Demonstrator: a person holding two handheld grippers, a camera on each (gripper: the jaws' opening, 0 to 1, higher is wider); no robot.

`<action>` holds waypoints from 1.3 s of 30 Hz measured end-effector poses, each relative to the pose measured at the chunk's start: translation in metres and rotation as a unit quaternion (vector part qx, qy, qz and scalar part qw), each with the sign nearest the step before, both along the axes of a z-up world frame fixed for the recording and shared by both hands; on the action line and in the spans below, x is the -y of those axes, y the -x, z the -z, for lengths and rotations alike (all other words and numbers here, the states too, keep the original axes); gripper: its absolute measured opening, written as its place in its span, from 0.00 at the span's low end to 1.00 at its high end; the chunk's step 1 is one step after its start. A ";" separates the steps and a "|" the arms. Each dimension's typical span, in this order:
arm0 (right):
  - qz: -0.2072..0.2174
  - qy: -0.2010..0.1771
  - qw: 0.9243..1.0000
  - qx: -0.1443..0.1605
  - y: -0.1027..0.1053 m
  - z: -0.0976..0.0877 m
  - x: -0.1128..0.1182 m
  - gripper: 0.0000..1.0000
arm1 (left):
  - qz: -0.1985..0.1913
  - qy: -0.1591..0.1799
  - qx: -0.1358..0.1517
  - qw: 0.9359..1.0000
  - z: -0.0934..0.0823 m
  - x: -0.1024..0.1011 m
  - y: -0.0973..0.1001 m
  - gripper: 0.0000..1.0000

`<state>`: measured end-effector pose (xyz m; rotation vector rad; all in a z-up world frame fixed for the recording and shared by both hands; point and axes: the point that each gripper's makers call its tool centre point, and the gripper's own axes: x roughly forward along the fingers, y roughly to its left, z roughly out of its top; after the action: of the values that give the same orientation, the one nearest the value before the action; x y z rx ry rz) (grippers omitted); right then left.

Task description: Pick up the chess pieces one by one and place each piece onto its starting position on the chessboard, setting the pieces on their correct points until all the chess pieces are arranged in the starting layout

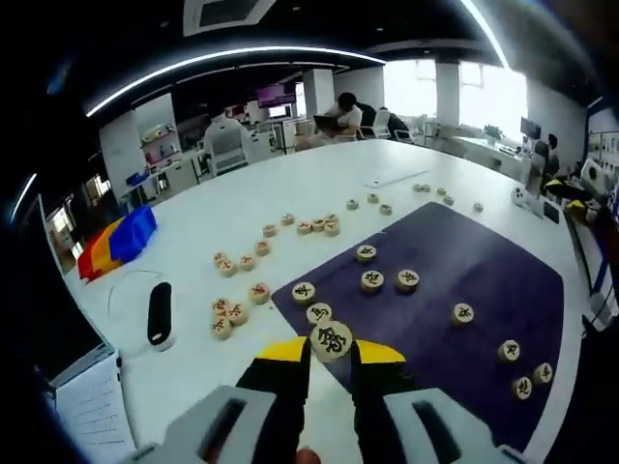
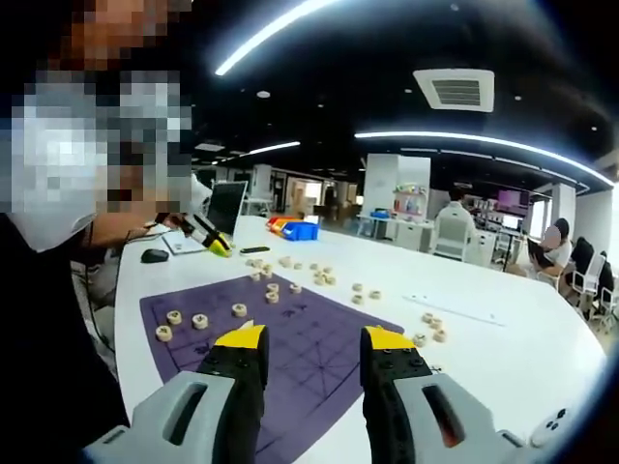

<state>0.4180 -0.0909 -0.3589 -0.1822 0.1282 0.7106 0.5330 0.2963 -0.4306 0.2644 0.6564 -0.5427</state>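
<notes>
black glyph on gripped chess piece (image 1: 332,340)

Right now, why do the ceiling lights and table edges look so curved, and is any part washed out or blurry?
In the left gripper view the fisheye lens bends the ceiling light strip into an arc, the windows are blown out white, and the chess piece held in the left gripper looks sharp. In the right gripper view the table edge curves, and the far office looks small and soft.
</notes>
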 end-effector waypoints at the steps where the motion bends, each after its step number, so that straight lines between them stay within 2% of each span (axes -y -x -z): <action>1: 0.000 0.000 1.000 0.000 0.000 0.000 0.000 0.39 | 0.004 -0.003 -0.003 1.000 0.003 0.004 0.001 0.19; 10: 0.003 0.002 1.000 0.002 0.001 -0.002 0.002 0.39 | 0.026 -0.009 -0.028 0.999 0.032 0.028 -0.012 0.19; 12: 0.005 0.002 1.000 0.002 0.002 -0.003 0.003 0.39 | 0.025 -0.042 -0.023 0.999 0.039 0.025 -0.017 0.19; 15: 0.009 0.003 1.000 0.002 0.002 -0.003 0.006 0.39 | 0.032 -0.052 -0.025 0.998 0.046 0.029 -0.020 0.19; 27: 0.007 0.003 1.000 0.000 0.001 -0.001 0.006 0.39 | 0.016 -0.046 -0.053 0.997 0.067 0.030 -0.027 0.19; 28: 0.007 0.002 1.000 -0.001 0.001 -0.001 0.006 0.39 | 0.010 -0.033 -0.054 0.998 0.066 0.032 -0.027 0.19; 33: 0.008 0.002 1.000 -0.002 0.000 0.000 0.006 0.39 | 0.007 -0.024 -0.058 0.998 0.067 0.031 -0.026 0.20; 35: 0.008 0.002 1.000 -0.002 0.000 -0.001 0.006 0.39 | 0.008 -0.020 -0.054 0.998 0.065 0.032 -0.024 0.25; 37: 0.007 0.002 1.000 -0.001 0.000 -0.001 0.005 0.39 | 0.011 -0.013 -0.048 0.999 0.059 0.035 -0.021 0.29; 39: 0.006 0.003 1.000 -0.001 0.001 -0.001 0.004 0.39 | 0.013 -0.005 -0.038 0.999 0.050 0.037 -0.016 0.30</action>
<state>0.4172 -0.0953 -0.3575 -0.1853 0.1332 0.6994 0.5495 0.2592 -0.4801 0.2617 0.7311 -0.5762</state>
